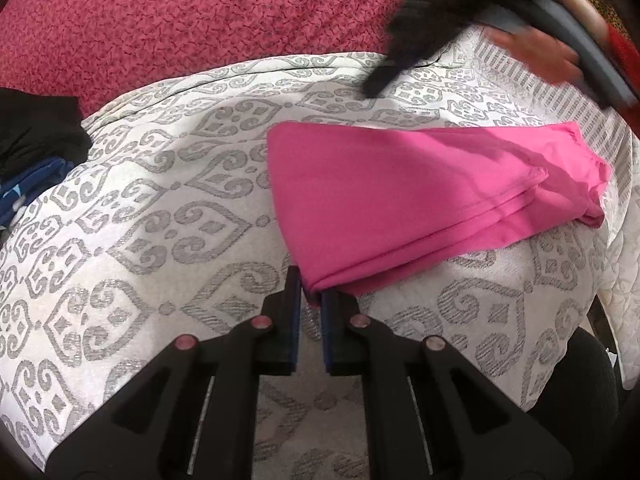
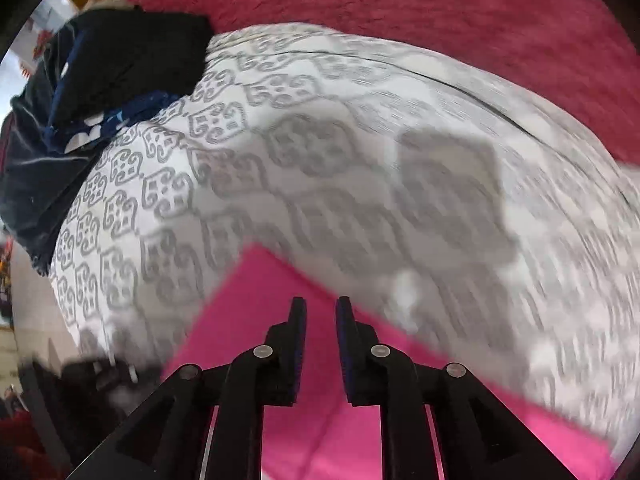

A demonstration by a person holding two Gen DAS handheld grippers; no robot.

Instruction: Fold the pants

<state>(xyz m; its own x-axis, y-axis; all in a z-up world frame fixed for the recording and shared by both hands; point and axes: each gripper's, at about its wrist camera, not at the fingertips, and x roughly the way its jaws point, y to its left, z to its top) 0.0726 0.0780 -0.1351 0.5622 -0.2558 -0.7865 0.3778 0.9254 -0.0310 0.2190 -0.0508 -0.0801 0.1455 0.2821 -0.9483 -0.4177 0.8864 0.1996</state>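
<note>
Pink pants (image 1: pixel 400 192) lie folded into a flat wedge on a white bedspread with grey scroll patterns (image 1: pixel 160 208). My left gripper (image 1: pixel 311 290) is shut on the near corner of the pants, low on the bedspread. My right gripper shows in the left wrist view as a dark blur (image 1: pixel 384 76) beyond the pants, held by a hand (image 1: pixel 536 52). In its own view the right gripper (image 2: pixel 321 310) hangs above the pink pants (image 2: pixel 260 320). Its fingers stand a little apart and nothing is between them. That view is smeared by motion.
A pile of black and dark blue clothes (image 1: pixel 36 136) (image 2: pixel 100 88) sits at the left on the bedspread (image 2: pixel 320 140). A crimson textured blanket (image 1: pixel 180 12) (image 2: pixel 440 12) lies behind. The bed's edge drops off at the right (image 1: pixel 616 280).
</note>
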